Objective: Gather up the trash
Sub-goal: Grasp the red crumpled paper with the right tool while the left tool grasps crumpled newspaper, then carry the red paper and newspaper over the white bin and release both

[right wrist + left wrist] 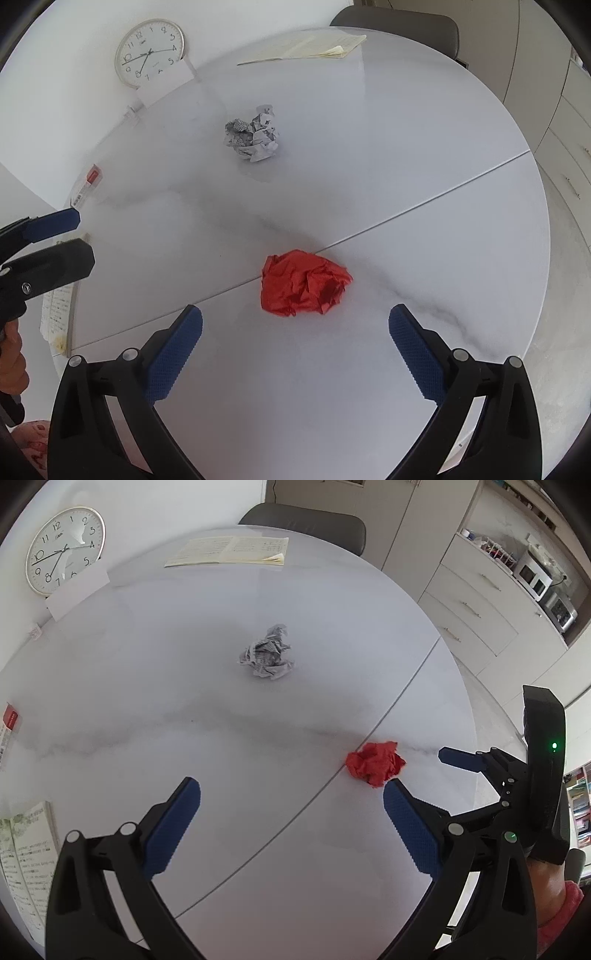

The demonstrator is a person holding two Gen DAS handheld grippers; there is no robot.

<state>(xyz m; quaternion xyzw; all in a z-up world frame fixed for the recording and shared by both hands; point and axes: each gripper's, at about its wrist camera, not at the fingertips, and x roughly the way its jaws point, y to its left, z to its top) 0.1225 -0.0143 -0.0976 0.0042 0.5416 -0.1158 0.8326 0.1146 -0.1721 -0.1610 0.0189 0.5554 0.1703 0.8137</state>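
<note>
A crumpled red paper ball (304,282) lies on the round white marble table (406,166), on its centre seam. It also shows in the left wrist view (375,762). A crumpled newspaper ball (266,652) lies further back; it shows in the right wrist view too (253,134). My right gripper (295,325) is open and empty, just short of the red ball. It appears at the right of the left wrist view (458,757). My left gripper (291,797) is open and empty, with the newspaper ball well ahead. It enters the right wrist view at the left edge (68,236).
An open booklet (229,551) lies at the table's far edge, before a grey chair (306,520). A wall clock (64,550) leans at the back left. A red-labelled box (9,720) and a printed leaflet (26,853) lie at the left. Cabinets (476,605) stand right.
</note>
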